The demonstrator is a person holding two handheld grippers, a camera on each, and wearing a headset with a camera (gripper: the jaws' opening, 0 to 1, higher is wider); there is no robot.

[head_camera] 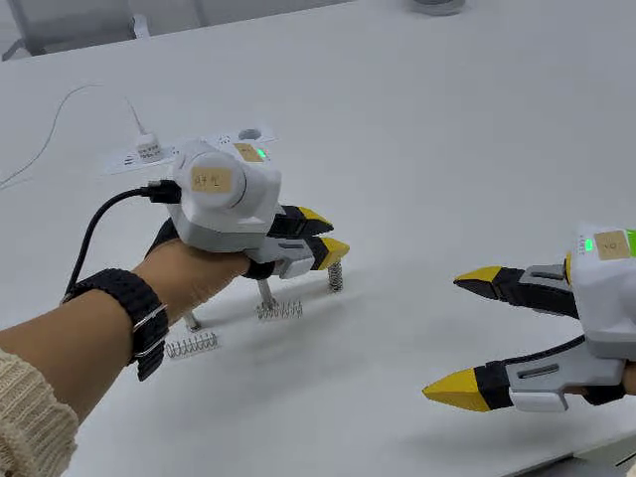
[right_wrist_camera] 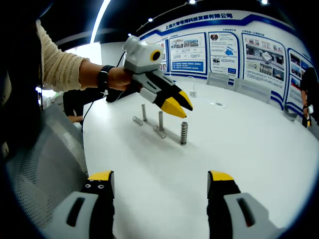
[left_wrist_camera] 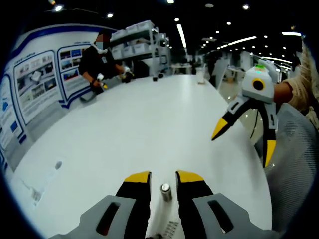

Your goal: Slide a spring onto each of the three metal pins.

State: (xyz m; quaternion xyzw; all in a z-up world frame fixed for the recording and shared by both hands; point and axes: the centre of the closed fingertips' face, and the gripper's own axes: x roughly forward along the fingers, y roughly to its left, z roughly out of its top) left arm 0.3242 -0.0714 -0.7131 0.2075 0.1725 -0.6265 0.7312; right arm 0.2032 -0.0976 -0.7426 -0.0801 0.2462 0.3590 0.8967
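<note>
On the white table (head_camera: 417, 149), one spring (head_camera: 336, 276) is already seated on its pin (left_wrist_camera: 165, 191). Two loose springs (head_camera: 279, 311) (head_camera: 192, 345) are left lying beside two bare pins (head_camera: 265, 292) (head_camera: 191, 320). The left gripper (head_camera: 330, 235) is held narrow around the sprung pin's top, seemingly without touching it. The right gripper (head_camera: 459, 333) is spread wide and empty.

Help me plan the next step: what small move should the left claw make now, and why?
Probably swing the left claw toward the loose spring lying beside the middle pin and lower onto it. The end pin already wears a spring, the claw is open and empty above it, and two pins stand bare.
</note>
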